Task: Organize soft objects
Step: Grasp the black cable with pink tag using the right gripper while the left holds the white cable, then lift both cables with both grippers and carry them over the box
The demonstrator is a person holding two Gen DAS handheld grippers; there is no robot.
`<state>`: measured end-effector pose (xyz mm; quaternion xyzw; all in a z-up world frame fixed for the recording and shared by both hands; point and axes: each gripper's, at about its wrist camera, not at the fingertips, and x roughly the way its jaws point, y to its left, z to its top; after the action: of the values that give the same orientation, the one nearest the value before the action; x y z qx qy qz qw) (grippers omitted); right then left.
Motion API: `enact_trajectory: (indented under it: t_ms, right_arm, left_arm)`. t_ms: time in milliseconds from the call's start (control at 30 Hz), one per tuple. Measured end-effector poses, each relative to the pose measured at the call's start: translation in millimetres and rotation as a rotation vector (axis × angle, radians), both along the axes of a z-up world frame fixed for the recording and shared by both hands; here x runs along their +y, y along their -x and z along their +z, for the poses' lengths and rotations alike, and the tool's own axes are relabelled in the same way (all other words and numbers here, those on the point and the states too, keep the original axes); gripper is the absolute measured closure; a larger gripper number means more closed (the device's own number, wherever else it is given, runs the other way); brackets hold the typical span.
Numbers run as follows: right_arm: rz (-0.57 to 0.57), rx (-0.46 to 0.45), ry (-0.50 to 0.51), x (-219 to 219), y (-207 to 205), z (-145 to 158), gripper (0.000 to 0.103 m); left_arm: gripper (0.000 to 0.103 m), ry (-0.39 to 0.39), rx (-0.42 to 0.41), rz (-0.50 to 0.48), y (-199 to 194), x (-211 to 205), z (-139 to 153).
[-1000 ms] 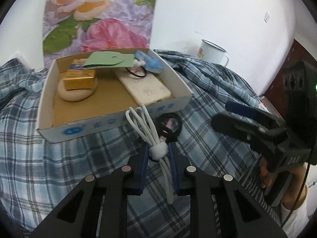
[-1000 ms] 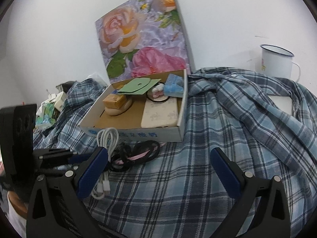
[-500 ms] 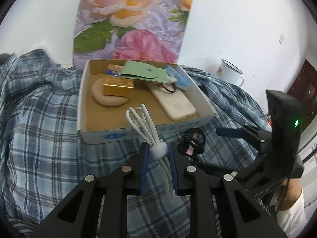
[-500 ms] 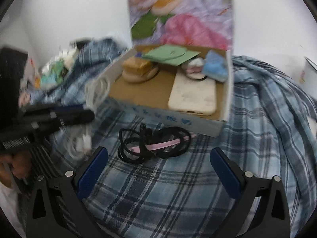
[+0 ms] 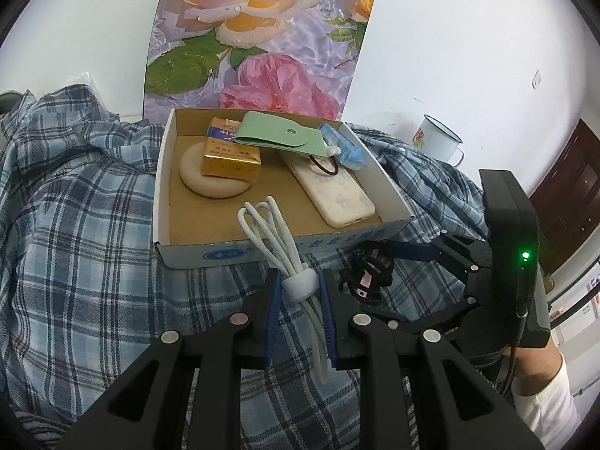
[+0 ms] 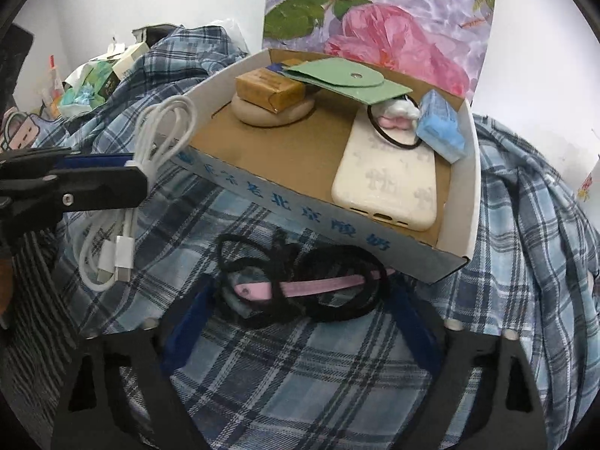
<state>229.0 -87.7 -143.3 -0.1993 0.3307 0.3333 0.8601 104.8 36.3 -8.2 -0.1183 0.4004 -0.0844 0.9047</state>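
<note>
Left gripper (image 5: 298, 292) clenched on white cable bundle (image 5: 277, 240), held just before cardboard box (image 5: 165, 172) front wall. Right gripper (image 6: 300, 300) jaws just closing, astride black cable coil (image 6: 300, 285) on plaid cloth (image 6: 300, 375) below same wall; pad contact unclear.

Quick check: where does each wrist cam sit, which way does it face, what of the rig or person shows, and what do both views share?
Left wrist: sits on the left gripper, looks forward and down at the open cardboard box; jaws clamp the bundled white charging cable; the right gripper and a white-sleeved forearm show at right.
Right wrist: sits on the right gripper, looks down over the coiled black cable with pink strap, jaws closing in around it, not yet pressing; left gripper shows at left.
Shared: box, both cables, blue plaid cloth.
</note>
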Motion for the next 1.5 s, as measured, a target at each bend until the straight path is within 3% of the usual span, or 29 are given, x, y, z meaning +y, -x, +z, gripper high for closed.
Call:
enact_trajectory:
  t_ms: [167, 300, 500, 700, 1000, 1500]
  right_arm:
    - [0.001, -0.005, -0.026, -6, 0, 4, 0.044]
    - [0.02, -0.03, -0.045, -8, 7, 8, 0.067]
    - [0.028, -0.067, -0.056, -7, 18, 15, 0.079]
    - [0.024, -0.108, -0.092, -15, 32, 29, 0.086]
    - [0.023, -0.233, -0.152, -24, 70, 65, 0.086]
    - [0.059, -0.452, -0.247, -30, 130, 152, 0.086]
  left_arm:
    - [0.081, 0.002, -0.002, 0.005, 0, 0, -1]
    - [0.081, 0.003, 0.0, 0.009, 0, 1, -2]
    - [0.081, 0.003, 0.0, 0.011, 1, 3, -2]
    - [0.081, 0.004, -0.006, 0.012, 2, 4, 0]
    - [0.081, -0.019, -0.04, 0.008, 8, 0, 10]
    - [0.081, -0.016, -0.189, 0.007, 35, -5, 61]
